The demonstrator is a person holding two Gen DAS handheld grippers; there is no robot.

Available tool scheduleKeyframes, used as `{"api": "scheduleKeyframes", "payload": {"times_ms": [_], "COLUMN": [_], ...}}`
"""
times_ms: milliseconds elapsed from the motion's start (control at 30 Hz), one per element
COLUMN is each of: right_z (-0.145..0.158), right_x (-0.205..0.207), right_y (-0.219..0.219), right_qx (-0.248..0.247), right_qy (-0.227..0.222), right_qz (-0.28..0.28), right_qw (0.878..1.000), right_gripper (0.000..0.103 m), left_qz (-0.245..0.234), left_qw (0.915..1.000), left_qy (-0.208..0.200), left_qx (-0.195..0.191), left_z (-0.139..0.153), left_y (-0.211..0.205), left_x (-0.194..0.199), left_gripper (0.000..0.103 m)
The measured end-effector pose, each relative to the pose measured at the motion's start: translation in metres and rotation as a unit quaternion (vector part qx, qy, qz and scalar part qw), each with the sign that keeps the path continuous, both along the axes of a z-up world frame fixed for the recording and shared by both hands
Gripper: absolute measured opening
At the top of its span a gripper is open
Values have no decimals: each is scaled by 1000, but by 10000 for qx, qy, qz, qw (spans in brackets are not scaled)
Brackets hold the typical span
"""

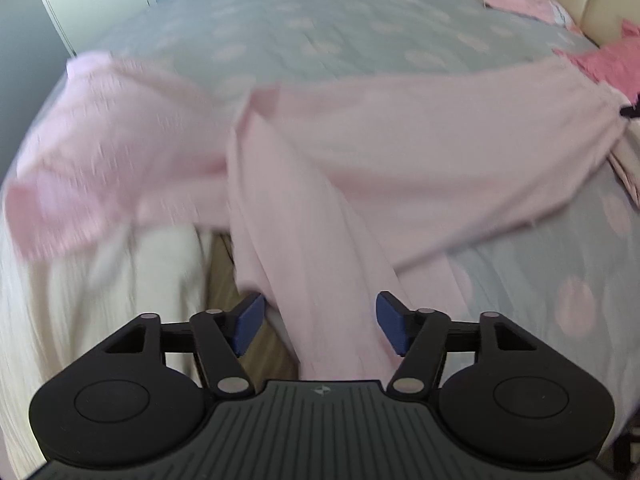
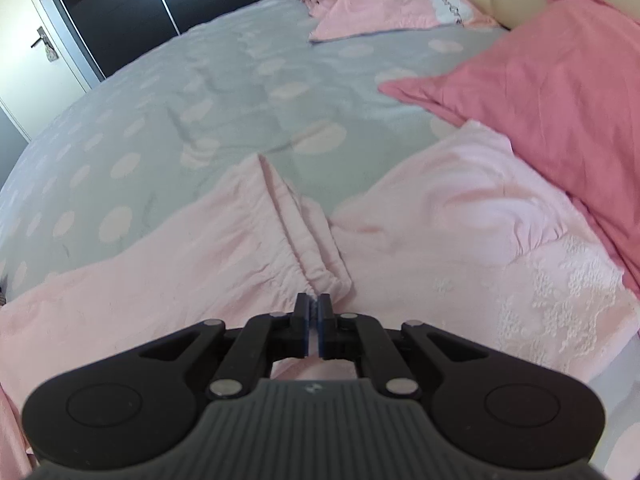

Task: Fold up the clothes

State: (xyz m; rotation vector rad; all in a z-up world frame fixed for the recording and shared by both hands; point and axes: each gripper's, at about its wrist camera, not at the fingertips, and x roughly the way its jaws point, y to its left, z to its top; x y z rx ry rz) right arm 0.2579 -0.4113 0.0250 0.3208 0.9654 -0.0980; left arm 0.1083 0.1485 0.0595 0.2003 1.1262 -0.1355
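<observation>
Tools, two: left tool (image 1: 320, 326) wide astride one pale pink garment (image 1: 360, 160), right tool (image 2: 319, 322) clamped on its waistband (image 2: 308, 256).

We see the trousers (image 2: 168, 280) spread on the bedspread (image 2: 160, 120), waistband (image 2: 308, 256) nearest the right gripper (image 2: 315, 320). One trouser leg (image 1: 320, 272) runs between the left gripper (image 1: 320, 324) fingers, probably hanging off the bed edge. Right of the trousers lies a lace-trimmed garment (image 2: 480, 240), a pillow (image 2: 540, 88) behind it. Another pillow (image 2: 384, 4) sits farther back.
</observation>
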Motion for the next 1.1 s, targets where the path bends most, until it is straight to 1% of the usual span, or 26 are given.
{"api": "scheduleKeyframes", "payload": {"times_ms": [67,167,200,233,267,300,333,367,400,500,600,667,767,933,1033,1100], "right_z": [-2,-1,-1,-1,-1,-1,-1,-2,-2,-2,-4,-6,-7,-6,-7,-6], "right_x": [-1,-4,-4,-5,-5,-5,-6,-6,-7,-7,-8,-7,-7,-6,-4,-4], "right_y": [-4,-6,-6,-7,-7,-7,-8,-9,-10,-13,-15,-15,-13,-14,-15,-15], "right_qx": [109,172,191,201,209,217,225,235,250,303,346,337,290,288,349,366], "right_qy": [13,-9,-17,-18,-19,-20,-20,-20,-22,-14,21,42,49,35,54,85], "right_qz": [-42,-37,-34,-33,-33,-33,-31,-31,-33,-37,-58,-61,-46,-34,-47,-27], "right_qw": [9999,9998,9998,9998,9998,9998,9997,9997,9997,9995,9994,9994,9996,9996,9994,9993], "right_gripper": [4,4,4,4,4,5,5,5,5,5,5,5,5,5,5,5], "left_qz": [92,174,174,175,176,191,234,277,321,458,658,796,879,827,795,833], "left_qw": [9998,9990,9988,9987,9985,9983,9983,9983,9985,9988,9977,9960,9923,9819,9722,9651], "left_qy": [168,390,432,475,516,536,521,495,435,173,-69,-281,-555,-944,-1059,-1108], "left_qx": [-19,-145,-131,-116,-108,-118,-141,-152,-127,3,108,306,667,1420,1929,2221], "left_z": [-10,-22,-25,-27,-28,-27,-25,-23,-18,-1,24,46,84,138,155,160], "left_y": [-2,-1,-2,-2,-3,-2,-1,0,2,8,22,35,51,68,76,83], "left_x": [-15,-27,-28,-30,-30,-28,-28,-28,-27,-23,-14,-2,23,73,109,131], "left_gripper": [62,62,59,47,37,22,14,11,6,3,2,2,2,2,2,2]}}
